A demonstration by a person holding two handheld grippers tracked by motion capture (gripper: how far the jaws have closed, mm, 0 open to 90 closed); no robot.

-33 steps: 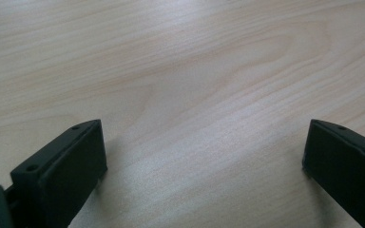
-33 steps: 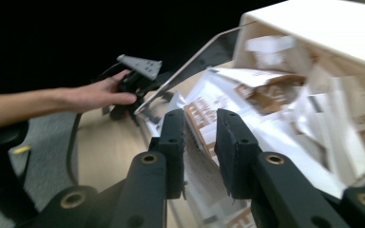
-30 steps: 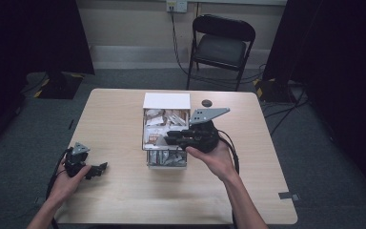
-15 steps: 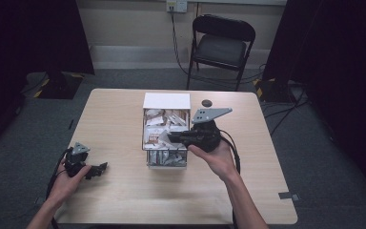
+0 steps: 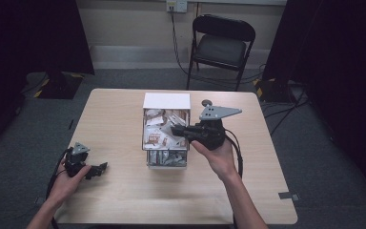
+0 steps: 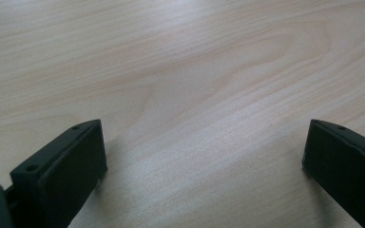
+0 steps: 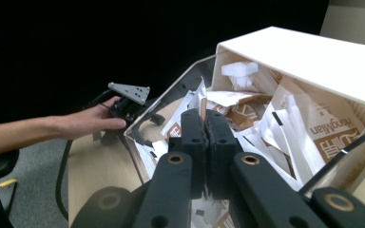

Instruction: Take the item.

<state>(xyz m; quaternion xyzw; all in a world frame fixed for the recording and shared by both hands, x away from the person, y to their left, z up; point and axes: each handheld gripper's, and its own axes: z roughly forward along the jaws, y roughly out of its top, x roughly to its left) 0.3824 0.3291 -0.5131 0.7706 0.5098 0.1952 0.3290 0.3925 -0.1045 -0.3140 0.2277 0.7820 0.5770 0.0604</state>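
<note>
A light wooden table stands on a grey carpet floor, with a black folding chair behind it against the wall. My landmark is the clear box of paper sachets in the middle of the table.

Well to the left of the box, near the front left part of the table, the left gripper rests low over bare wood. Its jaws stand wide apart and nothing is between them. There is much free table around it.

In the box, the sachets lie in a loose pile, white and brown.

At the right side of the box, the right gripper reaches in over the wall. Its jaws have just been closing, and in the right gripper view they now press together on the thin edge of one sachet. I judge the sachet is gripped and the lift can begin.

The box walls are close on both sides of the jaws, and the white lid part stands at the far end, so the free way out is up. To the right of the box the table is open for putting down.
</note>
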